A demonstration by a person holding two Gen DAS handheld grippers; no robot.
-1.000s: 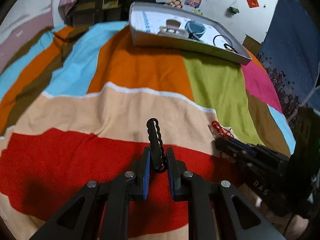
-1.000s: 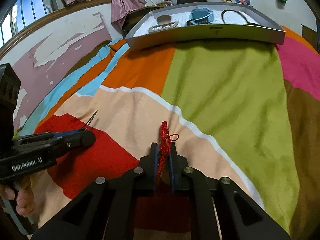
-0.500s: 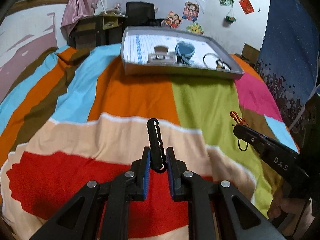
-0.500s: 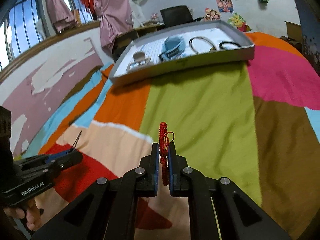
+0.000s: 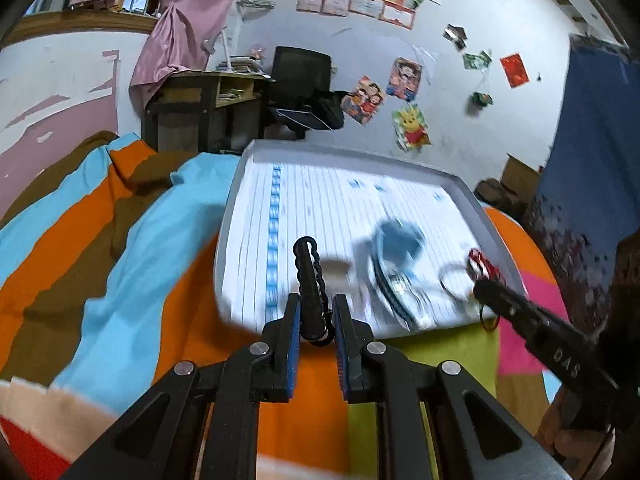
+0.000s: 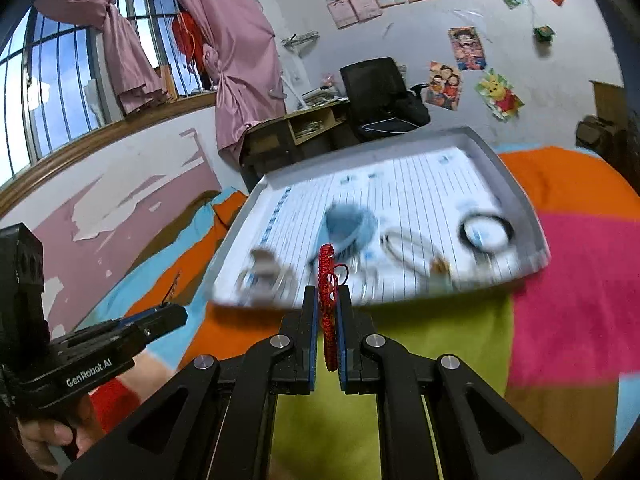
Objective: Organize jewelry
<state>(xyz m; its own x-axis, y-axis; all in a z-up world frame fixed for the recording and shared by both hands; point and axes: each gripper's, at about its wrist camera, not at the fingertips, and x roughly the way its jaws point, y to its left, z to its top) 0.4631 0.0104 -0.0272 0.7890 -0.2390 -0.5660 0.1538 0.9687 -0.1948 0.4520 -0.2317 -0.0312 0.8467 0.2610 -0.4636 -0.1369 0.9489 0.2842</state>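
In the left wrist view, the left gripper [image 5: 314, 326] is seen closed on a black bracelet [image 5: 309, 280], which stands upright between the blue pads. Beyond it a grey tray [image 5: 240, 184] lined with ruled paper rests on the bed [image 5: 120, 248], which is covered in a striped blanket of blue, orange, brown and green. In the tray a blue band [image 5: 396, 244] and a thin ring [image 5: 454, 280] are blurred. The right gripper [image 5: 486, 284] is shown from the side at the tray's near right corner, with a red bracelet [image 5: 482, 262] at its tip.

In the right wrist view, the right gripper [image 6: 329, 312] is seen clamped on the red bracelet [image 6: 327, 276], held edge-on. More of the tray [image 6: 516, 184] is shown here: a black ring [image 6: 486, 230] near its right wall and a pale clip [image 6: 262, 266] at its near left, both blurred. The left gripper [image 6: 176, 314] is seen at the lower left, gripped by a hand [image 6: 44, 440]. A barred window [image 6: 60, 80] with pink curtains [image 6: 240, 52], a desk [image 6: 296, 128], a black chair [image 6: 380, 88] and posters [image 6: 468, 48] on the white wall are also shown.
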